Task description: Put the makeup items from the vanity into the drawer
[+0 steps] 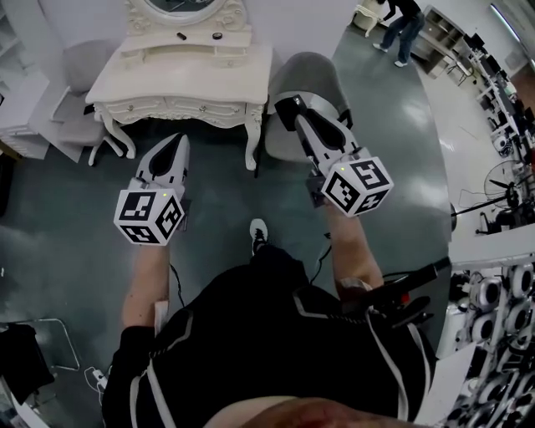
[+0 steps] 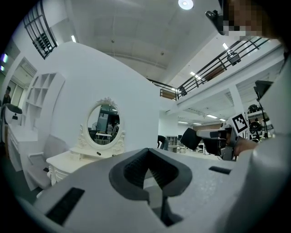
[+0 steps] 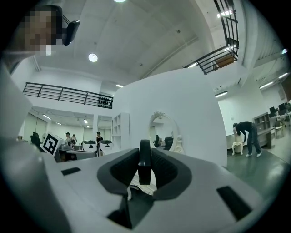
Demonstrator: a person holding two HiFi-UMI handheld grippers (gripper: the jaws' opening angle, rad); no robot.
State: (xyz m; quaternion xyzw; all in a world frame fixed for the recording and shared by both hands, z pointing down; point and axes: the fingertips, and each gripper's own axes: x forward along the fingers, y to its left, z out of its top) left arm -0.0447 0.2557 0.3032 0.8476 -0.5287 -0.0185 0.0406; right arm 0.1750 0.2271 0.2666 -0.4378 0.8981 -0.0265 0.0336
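The white ornate vanity stands ahead, its oval mirror against the white wall. Two small dark makeup items lie on its raised back shelf. My left gripper is held level in front of the vanity's right half, short of it, with its pads closed together and nothing between them. My right gripper reaches beside the vanity's right leg. It is shut on a thin flat black item that stands on edge between the pads. The vanity's drawer fronts look closed.
A grey chair stands right of the vanity, just beyond my right gripper. Another grey chair and white shelving are at the left. A person bends over a stool far back right. My shoe and a cable are on the dark floor.
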